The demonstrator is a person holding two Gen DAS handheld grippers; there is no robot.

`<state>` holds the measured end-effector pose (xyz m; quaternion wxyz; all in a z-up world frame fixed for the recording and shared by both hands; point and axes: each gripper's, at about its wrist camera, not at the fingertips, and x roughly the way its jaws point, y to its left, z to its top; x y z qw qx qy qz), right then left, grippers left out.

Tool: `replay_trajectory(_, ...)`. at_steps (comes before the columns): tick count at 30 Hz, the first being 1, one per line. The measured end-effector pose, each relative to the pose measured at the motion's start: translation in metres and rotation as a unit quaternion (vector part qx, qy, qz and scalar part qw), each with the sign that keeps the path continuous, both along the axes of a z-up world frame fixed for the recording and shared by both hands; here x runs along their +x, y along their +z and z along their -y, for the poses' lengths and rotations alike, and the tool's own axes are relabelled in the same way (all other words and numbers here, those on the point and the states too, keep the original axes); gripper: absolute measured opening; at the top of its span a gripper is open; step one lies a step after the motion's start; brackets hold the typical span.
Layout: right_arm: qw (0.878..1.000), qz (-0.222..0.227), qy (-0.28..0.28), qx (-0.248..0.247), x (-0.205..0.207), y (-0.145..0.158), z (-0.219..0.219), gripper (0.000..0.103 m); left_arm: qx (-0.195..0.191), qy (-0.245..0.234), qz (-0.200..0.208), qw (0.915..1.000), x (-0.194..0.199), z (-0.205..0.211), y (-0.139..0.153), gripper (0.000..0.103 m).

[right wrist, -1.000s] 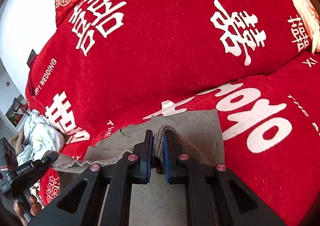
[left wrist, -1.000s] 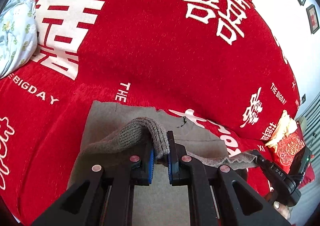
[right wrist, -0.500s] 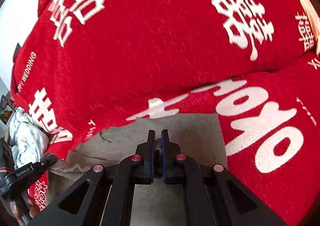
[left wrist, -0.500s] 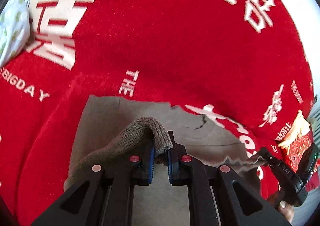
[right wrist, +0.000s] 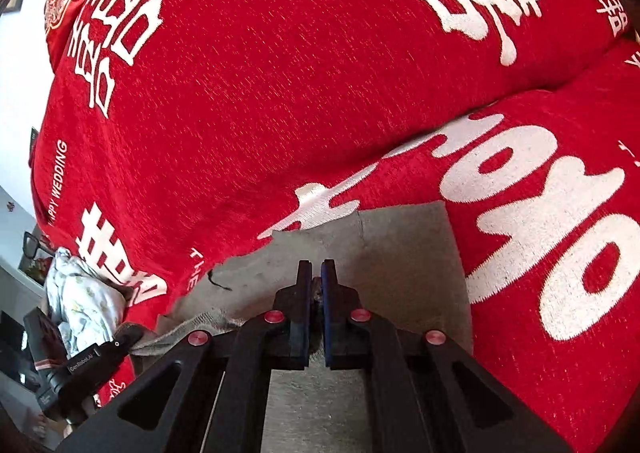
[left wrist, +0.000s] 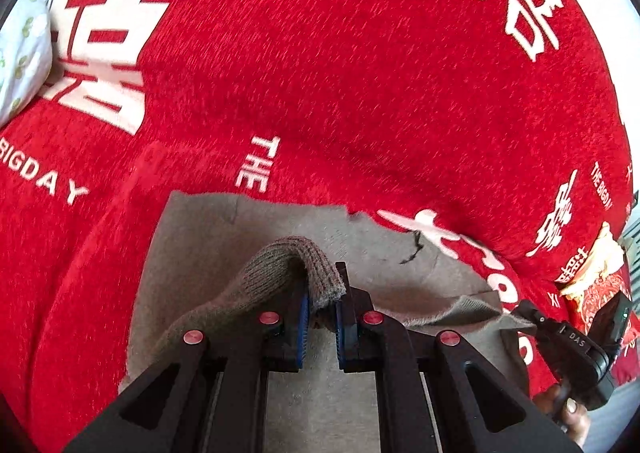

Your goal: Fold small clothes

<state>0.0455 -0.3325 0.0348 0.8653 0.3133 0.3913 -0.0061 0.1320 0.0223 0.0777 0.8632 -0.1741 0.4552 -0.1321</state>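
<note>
So both grippers are pinching the grey knit garment point(left wrist: 208, 237) lying on the red cover point(left wrist: 320, 73), left gripper point(left wrist: 320, 313) gripping its ribbed edge, right gripper point(right wrist: 316, 289) at three o'clock clamping another edge.

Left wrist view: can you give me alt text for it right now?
The left gripper pinches a ribbed edge of a grey knit garment lying on a red bedspread with white lettering. The right gripper grips another edge at lower right.
</note>
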Motion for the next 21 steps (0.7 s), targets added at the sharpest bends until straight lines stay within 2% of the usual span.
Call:
replay_trajectory(7, 1.0, 0.029, 0.005, -0.004, 0.008, 0.031, 0.0, 0.004, -0.001, -0.003, 0.03, 0.9996, 0.008, 0.004, 0.03, 0.012)
replay_trajectory(10, 0.999, 0.031, 0.005, -0.014, 0.017, 0.039, 0.0, 0.004, -0.001, 0.001, 0.03, 0.9996, 0.017, 0.002, 0.033, 0.012)
replay_trajectory(14, 0.999, 0.025, 0.005, -0.026, 0.031, 0.037, 0.001, 0.004, 0.011, 0.001, 0.016, 0.9998, 0.035, 0.006, 0.025, 0.012)
replay_trajectory(21, 0.999, -0.011, -0.005, -0.048, 0.058, 0.009, 0.008, 0.004, 0.029, -0.003, -0.014, 0.9995, 0.065, 0.019, -0.004, 0.012)
